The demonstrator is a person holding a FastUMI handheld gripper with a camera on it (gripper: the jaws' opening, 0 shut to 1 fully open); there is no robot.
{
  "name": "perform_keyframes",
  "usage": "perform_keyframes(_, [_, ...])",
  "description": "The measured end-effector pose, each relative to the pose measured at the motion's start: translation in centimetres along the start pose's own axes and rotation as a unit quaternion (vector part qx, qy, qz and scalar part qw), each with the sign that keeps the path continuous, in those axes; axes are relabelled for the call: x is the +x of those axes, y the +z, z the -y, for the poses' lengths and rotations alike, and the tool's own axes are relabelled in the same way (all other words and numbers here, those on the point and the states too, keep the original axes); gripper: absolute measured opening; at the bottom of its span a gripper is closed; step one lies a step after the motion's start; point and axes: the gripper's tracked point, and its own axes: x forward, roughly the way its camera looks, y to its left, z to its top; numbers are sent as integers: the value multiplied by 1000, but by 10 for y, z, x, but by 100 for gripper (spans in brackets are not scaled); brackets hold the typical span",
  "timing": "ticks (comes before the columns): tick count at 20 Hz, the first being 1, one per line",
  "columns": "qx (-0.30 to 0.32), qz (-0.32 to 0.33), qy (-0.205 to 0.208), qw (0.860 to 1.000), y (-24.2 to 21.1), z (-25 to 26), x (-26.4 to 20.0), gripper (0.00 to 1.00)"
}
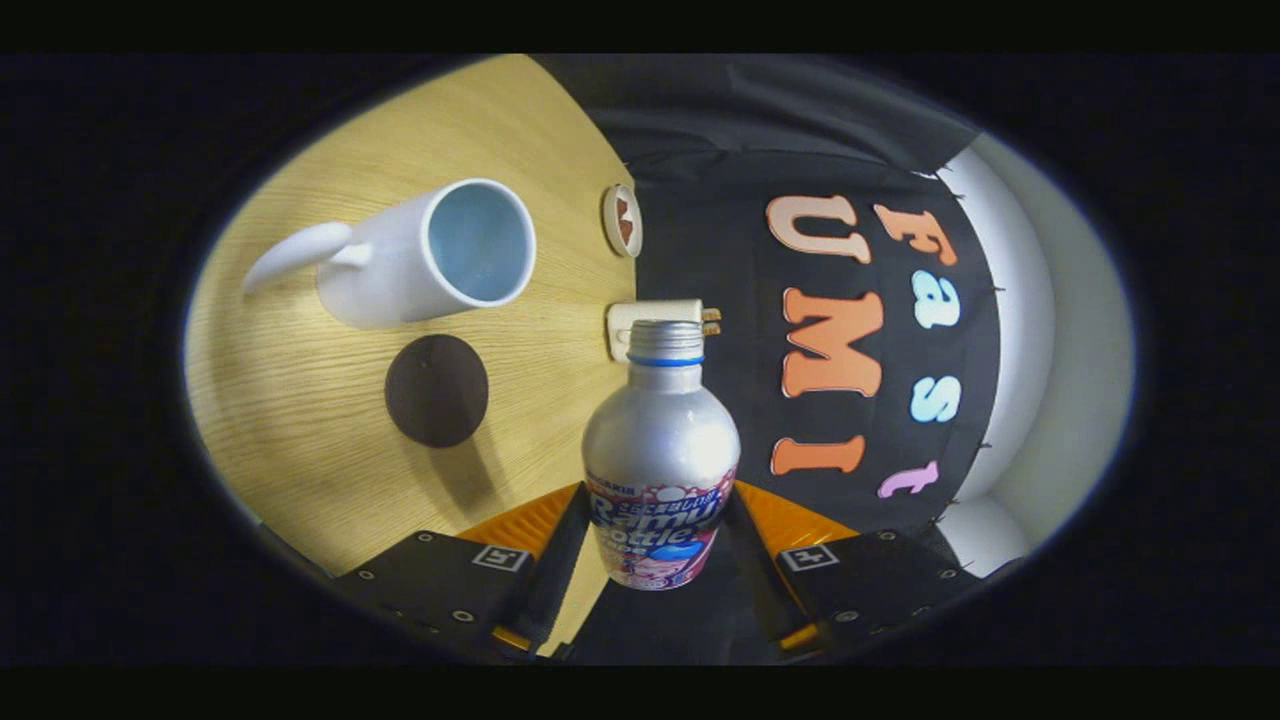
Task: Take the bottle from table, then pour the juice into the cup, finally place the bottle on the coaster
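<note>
A silver bottle [660, 450] with a pink and blue label sits between my fingers, and my gripper [657, 530] is shut on its lower body. Its open threaded neck points ahead, away from me. The view is rolled about a quarter turn, so against the wooden table [300, 420] the bottle lies roughly sideways. The white cup [430, 255], pale blue inside, stands on the table beyond and to the left of the bottle, handle towards me. A dark brown round coaster [437, 390] lies flat beside the cup, nearer my left finger [555, 540].
At the table's far edge, behind the bottle's neck, stands a small cream block [640, 318]. A small round white and brown object [622, 220] sits further along that edge. The black cloth wall [720, 250] rises behind the table.
</note>
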Motion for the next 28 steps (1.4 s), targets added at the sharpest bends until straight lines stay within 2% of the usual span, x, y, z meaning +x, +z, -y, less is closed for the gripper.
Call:
perform_keyframes(5, [97, -3, 1, 995, -9, 4, 6, 76])
perform_keyframes(9, [184, 2, 10, 983, -12, 5, 10, 76])
perform_keyframes(13, [246, -8, 16, 969, -23, 5, 11, 76])
perform_keyframes(20, [368, 6, 30, 929, -35, 9, 15, 76])
perform_keyframes(26, [456, 47, 57, 887, -15, 9, 16, 76])
perform_keyframes(28, [490, 58, 68, 867, -8, 8, 18, 77])
